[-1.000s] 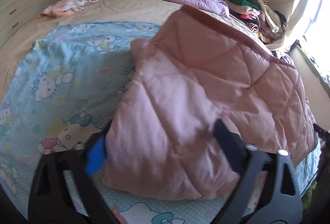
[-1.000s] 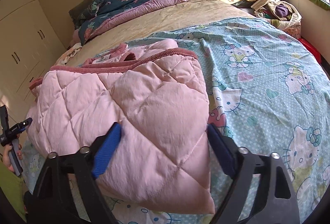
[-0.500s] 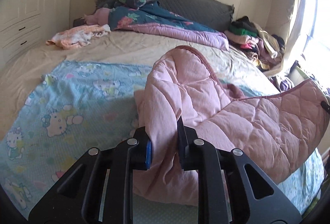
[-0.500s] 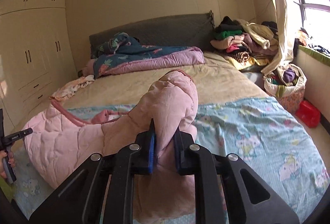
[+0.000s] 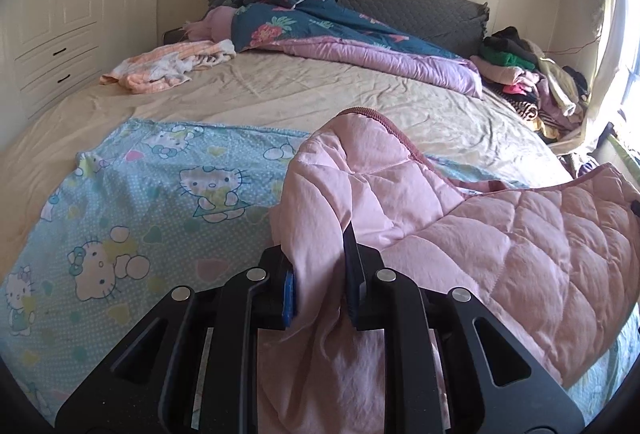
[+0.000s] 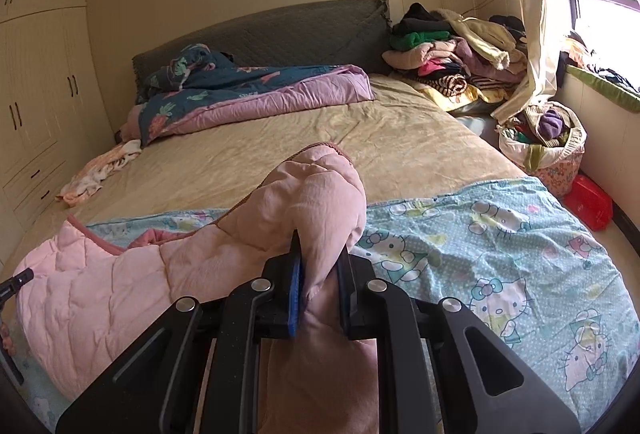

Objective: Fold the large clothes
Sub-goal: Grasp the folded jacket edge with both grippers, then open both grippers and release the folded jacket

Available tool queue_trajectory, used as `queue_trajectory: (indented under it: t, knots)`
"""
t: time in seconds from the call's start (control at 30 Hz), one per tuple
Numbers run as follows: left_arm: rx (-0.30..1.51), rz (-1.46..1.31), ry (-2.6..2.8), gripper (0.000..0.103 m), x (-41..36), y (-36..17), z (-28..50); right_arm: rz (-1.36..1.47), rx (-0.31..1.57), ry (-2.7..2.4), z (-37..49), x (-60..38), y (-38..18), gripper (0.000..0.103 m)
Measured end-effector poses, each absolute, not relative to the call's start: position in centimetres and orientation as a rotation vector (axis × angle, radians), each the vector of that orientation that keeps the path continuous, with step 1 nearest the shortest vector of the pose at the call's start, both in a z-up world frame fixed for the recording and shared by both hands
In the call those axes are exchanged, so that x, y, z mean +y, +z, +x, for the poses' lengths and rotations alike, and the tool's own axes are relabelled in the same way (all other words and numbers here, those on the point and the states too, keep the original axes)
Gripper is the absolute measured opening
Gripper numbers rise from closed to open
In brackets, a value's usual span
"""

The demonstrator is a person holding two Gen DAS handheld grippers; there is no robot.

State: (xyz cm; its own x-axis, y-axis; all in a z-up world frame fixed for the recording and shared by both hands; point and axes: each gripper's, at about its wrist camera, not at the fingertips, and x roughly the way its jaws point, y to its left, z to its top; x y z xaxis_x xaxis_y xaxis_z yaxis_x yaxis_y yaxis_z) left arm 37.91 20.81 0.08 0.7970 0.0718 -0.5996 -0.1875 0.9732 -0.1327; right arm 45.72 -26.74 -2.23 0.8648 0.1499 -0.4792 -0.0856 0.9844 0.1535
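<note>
A pink quilted jacket [image 5: 500, 234] hangs lifted between both grippers above the blue Hello Kitty sheet [image 5: 152, 202] on the bed. My left gripper [image 5: 320, 274] is shut on one bunched end of it, and the fabric rises in front of the camera. My right gripper [image 6: 320, 282] is shut on the other end of the jacket [image 6: 120, 294], whose body sags to the left down onto the sheet [image 6: 500, 246]. The left gripper's tip shows at the far left edge of the right wrist view [image 6: 16, 282].
A dark floral and purple duvet [image 5: 340, 34] lies by the grey headboard [image 6: 280, 30]. A small peach garment [image 5: 168, 66] lies at the back left. A clothes pile [image 6: 448, 54], a full laundry basket [image 6: 548, 146] and a red box [image 6: 588, 202] stand at the right. Wardrobes [image 5: 60, 14] line the left wall.
Both grippers went from open over the flat jacket to shut on its edges. They have lifted it off the sheet, and it hangs a little higher than half a second ago.
</note>
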Motion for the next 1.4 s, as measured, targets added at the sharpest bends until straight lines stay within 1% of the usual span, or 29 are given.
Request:
queue_trajectory:
  t: [0.23,0.43,0.63,0.67,0.73,0.8,0.83,0.87,0.9,0.93,0.97,1.0,1.03,1.07,1.1,1.17,1.23,1.27,1.4]
  knots:
    - [0.685,-0.166,0.163,0.012,20.4,-1.8,40.2,0.133,0.606,0.077,47.9,-27.0,-5.8,0.014]
    - [0.714,-0.142,0.177,0.015,20.4,-3.2,41.5,0.153,0.710,0.049,49.4,-27.2,-9.9,0.014]
    - [0.754,-0.142,0.198,0.016,20.6,-4.6,42.8,0.123,0.759,0.035,49.9,-26.4,-11.8,0.017]
    - [0.762,-0.138,0.206,0.016,20.6,-4.9,43.0,0.114,0.773,0.034,50.1,-26.3,-12.0,0.020]
    - [0.759,-0.115,0.226,0.018,20.3,-5.3,43.0,0.091,0.809,0.023,50.5,-26.2,-12.7,0.028]
    - [0.750,-0.090,0.248,0.023,19.9,-5.0,42.6,0.089,0.824,0.015,50.4,-26.3,-12.7,0.033]
    - [0.757,-0.098,0.253,0.024,20.0,-4.8,42.3,0.092,0.821,0.009,50.0,-26.5,-12.5,0.038]
    - [0.760,-0.109,0.254,0.032,20.1,-4.6,42.1,0.098,0.818,0.004,49.5,-26.6,-12.1,0.043]
    - [0.764,-0.121,0.252,0.046,20.3,-4.2,41.7,0.111,0.812,0.005,48.9,-26.9,-11.6,0.054]
    - [0.764,-0.128,0.250,0.052,20.5,-3.8,41.3,0.129,0.803,0.008,48.1,-27.1,-11.1,0.063]
    - [0.762,-0.135,0.244,0.057,20.5,-3.4,40.9,0.155,0.783,0.021,47.1,-27.4,-10.5,0.067]
    - [0.762,-0.142,0.235,0.059,20.5,-3.1,40.6,0.173,0.764,0.037,46.1,-27.5,-9.8,0.078]
    - [0.754,-0.148,0.226,0.061,20.5,-2.5,39.9,0.183,0.747,0.049,45.1,-27.4,-9.1,0.085]
    - [0.746,-0.147,0.229,0.070,20.4,-2.2,39.4,0.188,0.730,0.064,44.1,-27.3,-8.4,0.094]
    - [0.736,-0.143,0.232,0.081,20.2,-1.7,38.7,0.189,0.715,0.087,43.0,-27.0,-7.7,0.096]
    - [0.720,-0.150,0.232,0.091,20.0,-0.7,37.4,0.186,0.689,0.136,41.0,-26.4,-6.3,0.098]
    - [0.716,-0.173,0.217,0.092,19.8,0.0,36.2,0.188,0.664,0.169,38.9,-25.9,-5.0,0.099]
    - [0.716,-0.181,0.212,0.094,19.7,0.3,35.7,0.195,0.652,0.189,37.9,-25.7,-4.5,0.099]
    - [0.708,-0.200,0.181,0.094,19.1,1.3,33.3,0.211,0.612,0.242,34.5,-25.0,-2.9,0.099]
